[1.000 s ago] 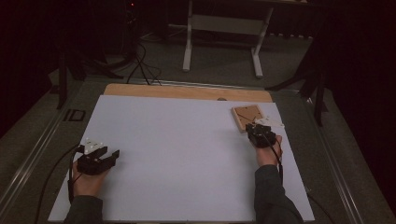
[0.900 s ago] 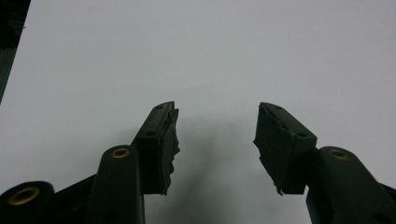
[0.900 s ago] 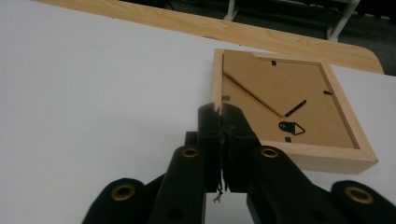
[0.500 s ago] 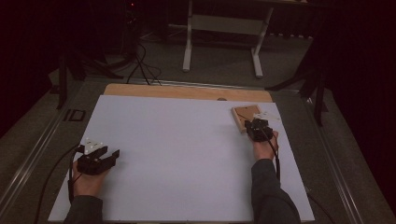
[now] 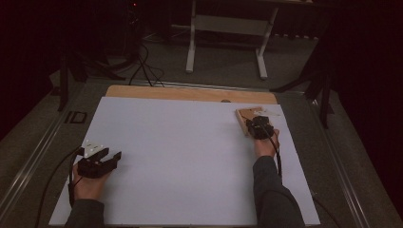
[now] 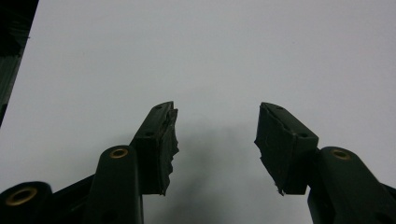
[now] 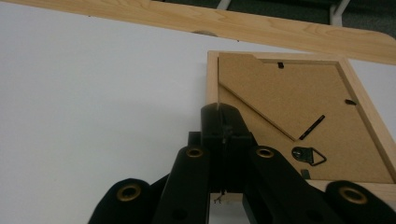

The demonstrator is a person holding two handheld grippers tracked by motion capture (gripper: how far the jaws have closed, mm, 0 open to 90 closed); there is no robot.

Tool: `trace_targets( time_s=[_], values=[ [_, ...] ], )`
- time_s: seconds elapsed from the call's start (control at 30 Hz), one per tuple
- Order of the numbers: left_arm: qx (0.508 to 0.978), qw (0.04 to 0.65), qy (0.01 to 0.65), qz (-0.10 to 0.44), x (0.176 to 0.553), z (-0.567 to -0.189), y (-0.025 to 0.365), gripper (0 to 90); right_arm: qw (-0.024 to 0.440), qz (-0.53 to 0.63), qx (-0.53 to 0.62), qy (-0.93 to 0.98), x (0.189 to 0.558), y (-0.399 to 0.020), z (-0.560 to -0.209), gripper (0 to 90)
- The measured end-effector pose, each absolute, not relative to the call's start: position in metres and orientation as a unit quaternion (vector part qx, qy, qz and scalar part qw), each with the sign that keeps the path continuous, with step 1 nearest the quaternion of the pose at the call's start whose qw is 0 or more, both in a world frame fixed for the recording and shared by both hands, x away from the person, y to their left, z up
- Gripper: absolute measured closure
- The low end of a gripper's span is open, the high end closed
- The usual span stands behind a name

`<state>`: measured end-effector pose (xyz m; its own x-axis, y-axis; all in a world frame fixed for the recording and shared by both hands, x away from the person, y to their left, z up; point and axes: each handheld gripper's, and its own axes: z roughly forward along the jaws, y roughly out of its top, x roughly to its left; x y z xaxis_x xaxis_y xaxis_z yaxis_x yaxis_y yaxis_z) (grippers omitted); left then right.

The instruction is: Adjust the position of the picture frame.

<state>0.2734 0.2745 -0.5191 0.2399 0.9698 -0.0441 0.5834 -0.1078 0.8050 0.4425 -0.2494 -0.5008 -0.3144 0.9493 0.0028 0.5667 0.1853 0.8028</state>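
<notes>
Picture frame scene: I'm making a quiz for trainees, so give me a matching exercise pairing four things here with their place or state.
Things:
1. left gripper
2. right gripper
3. picture frame
4. white sheet

Descriptions:
A. lies back side up, hanger showing
B. jaws shut, tips over the frame's near left corner
C. covers most of the tabletop
D. jaws apart, nothing between them

Pairs: 1-D, 2-B, 3-A, 4-C

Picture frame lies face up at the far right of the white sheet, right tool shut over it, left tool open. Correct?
Not quite: the picture frame lies face down. The right gripper view shows its brown backing board, turn clips and hanger ring. The rest holds: it sits at the far right of the white sheet, right tool shut over it, left tool open.
</notes>
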Motion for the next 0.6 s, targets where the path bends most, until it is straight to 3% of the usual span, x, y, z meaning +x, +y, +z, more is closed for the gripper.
trace_targets(
  time_s=[0.6],
  values=[
    [0.689, 0.397, 0.545, 0.266, 0.258, -0.511, 0.276, 46.6, 0.25, 0.343, 0.546, 0.722, 0.457, -0.245, -0.51, 89.5]
  ],
)
